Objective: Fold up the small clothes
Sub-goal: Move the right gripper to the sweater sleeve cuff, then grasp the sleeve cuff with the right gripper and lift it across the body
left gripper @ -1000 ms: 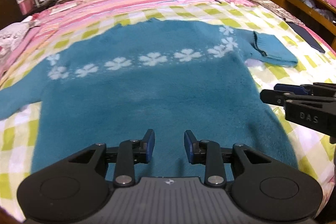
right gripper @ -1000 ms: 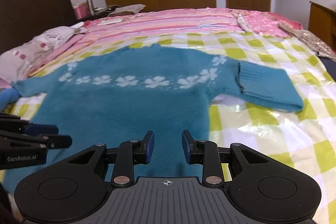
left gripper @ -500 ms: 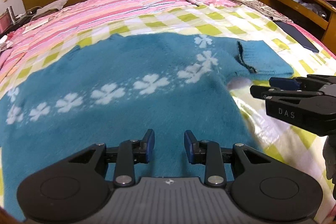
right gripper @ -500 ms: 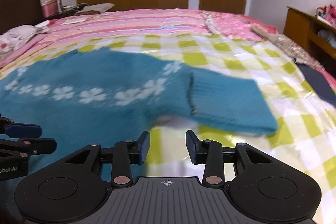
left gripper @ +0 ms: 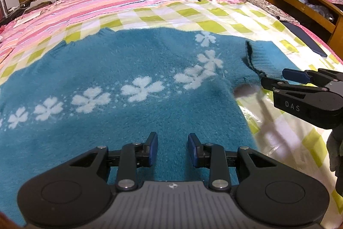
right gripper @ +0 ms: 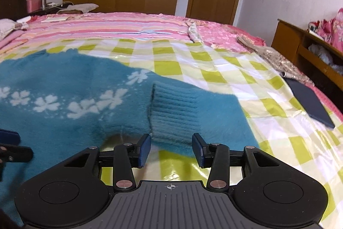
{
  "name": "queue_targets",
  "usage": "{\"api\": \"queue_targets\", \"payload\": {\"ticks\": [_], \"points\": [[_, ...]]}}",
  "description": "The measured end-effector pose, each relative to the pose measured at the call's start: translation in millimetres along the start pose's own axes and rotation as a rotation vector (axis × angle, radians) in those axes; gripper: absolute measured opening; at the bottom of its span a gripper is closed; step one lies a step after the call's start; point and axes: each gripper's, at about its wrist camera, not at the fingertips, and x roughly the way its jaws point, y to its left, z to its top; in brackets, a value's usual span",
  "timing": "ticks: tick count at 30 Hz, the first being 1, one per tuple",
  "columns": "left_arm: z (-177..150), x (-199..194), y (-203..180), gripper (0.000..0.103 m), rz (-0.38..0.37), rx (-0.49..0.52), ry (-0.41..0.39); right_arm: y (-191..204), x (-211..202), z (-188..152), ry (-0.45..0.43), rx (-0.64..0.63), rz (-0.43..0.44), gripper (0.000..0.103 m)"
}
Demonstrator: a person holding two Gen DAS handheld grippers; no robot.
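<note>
Scene: a teal fluffy sweater (left gripper: 133,104) with a row of white flowers lies spread flat on a bed (right gripper: 214,61) covered by a green-and-white checked sheet; striped pink bedding lies beyond it on the far side.

Sweater position: the body fills the near left of both views; its right sleeve (right gripper: 193,113) is folded back on itself, the ribbed cuff (right gripper: 173,108) lying on top and facing the body.

What changed, views: compared with a second ago, both cameras have swung to the right side of the sweater and sit lower; the folded sleeve, once far off to the right, now lies just ahead of the right gripper.

Right gripper (right gripper: 170,149): its jaws have just been opening and now stand moderately wide; the near edge of the sleeve shows in the gap, but the pads do not press on it.

Left gripper (left gripper: 173,148): jaws narrow but parted, unchanged from a second ago, hovering over the sweater's body with nothing held.

Meaning for the task: no fold of the body is made yet. Judging by the widening jaws lined up on the cuff, the right gripper seems about to take the sleeve.

Risk: the fluffy knit is thick, so a shallow pinch could slip off.
</note>
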Motion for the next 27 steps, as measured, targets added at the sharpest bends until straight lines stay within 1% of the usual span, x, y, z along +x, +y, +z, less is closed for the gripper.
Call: {"api": "queue_targets", "payload": {"ticks": [3,7,10,12,15,17,19,21,23,25,27], "points": [[-1,-1,1,0.036,-0.012,-0.003,-0.005,2,1,-5,-0.023,-0.047,-0.009,0.047],[-1,0,2,0.036,-0.027,-0.004,-0.009,7,-1,-12,-0.07,-0.126,-0.022,0.047],[-2,1,3,0.037,-0.035,-0.005,-0.012,7,1,-12,-0.068,-0.125,0.001,0.047],[-2,0,4,0.037,-0.044,-0.007,-0.014,8,-3,-15,-0.081,-0.16,0.014,0.046],[-3,-1,7,0.037,-0.06,-0.01,-0.014,3,-9,-21,-0.091,-0.205,-0.004,0.046],[-3,-1,7,0.037,-0.065,-0.012,-0.016,-2,-8,-23,-0.097,-0.222,-0.036,0.046],[-3,0,7,0.037,-0.067,-0.014,-0.017,-7,-2,-21,-0.085,-0.203,-0.052,0.046],[-3,0,8,0.037,-0.07,-0.019,-0.018,-10,4,-17,-0.066,-0.156,-0.002,0.045],[-4,-2,9,0.037,-0.077,-0.022,-0.017,-9,7,-16,-0.075,-0.162,0.01,0.045],[-5,-3,10,0.037,-0.081,-0.021,-0.015,-10,9,-14,-0.084,-0.153,0.017,0.042],[-6,-5,10,0.037,-0.083,-0.02,-0.014,-16,11,-11,-0.084,-0.104,0.04,0.031]]}}
